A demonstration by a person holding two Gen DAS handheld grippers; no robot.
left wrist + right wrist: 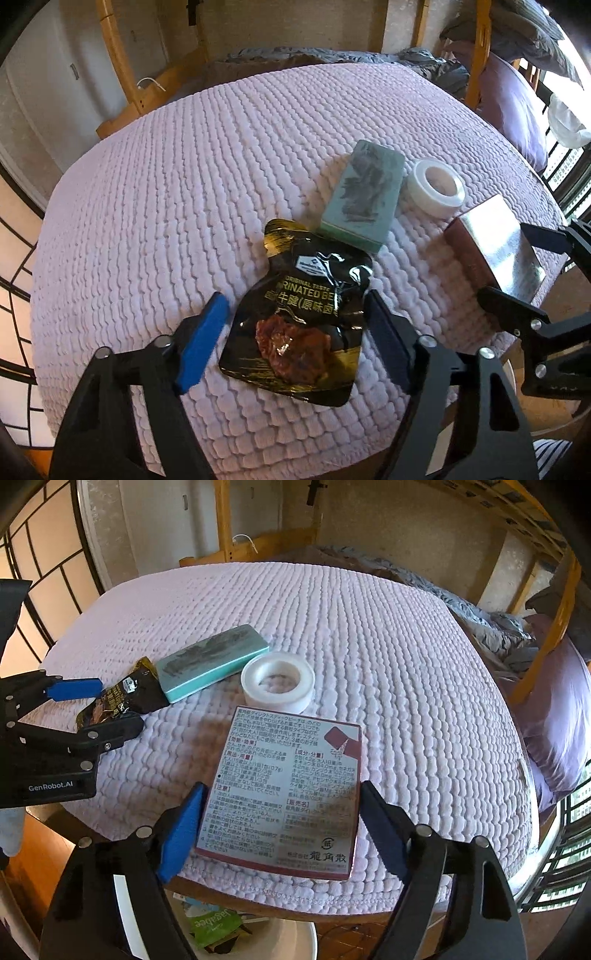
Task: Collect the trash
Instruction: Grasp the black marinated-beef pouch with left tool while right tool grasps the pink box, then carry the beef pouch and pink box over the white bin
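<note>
A black and gold marinated beef pouch lies flat on the pink knitted bed cover. My left gripper is open, its fingers on either side of the pouch. A flat medicine box with Japanese print lies near the bed's front edge. My right gripper is open, its fingers on either side of the box. The box also shows in the left wrist view with the right gripper around it. The pouch and left gripper show in the right wrist view.
A teal box and a white tape roll lie just behind the pouch and medicine box. A white bin holding a green wrapper stands below the bed's front edge. Wooden bunk posts and grey bedding lie beyond.
</note>
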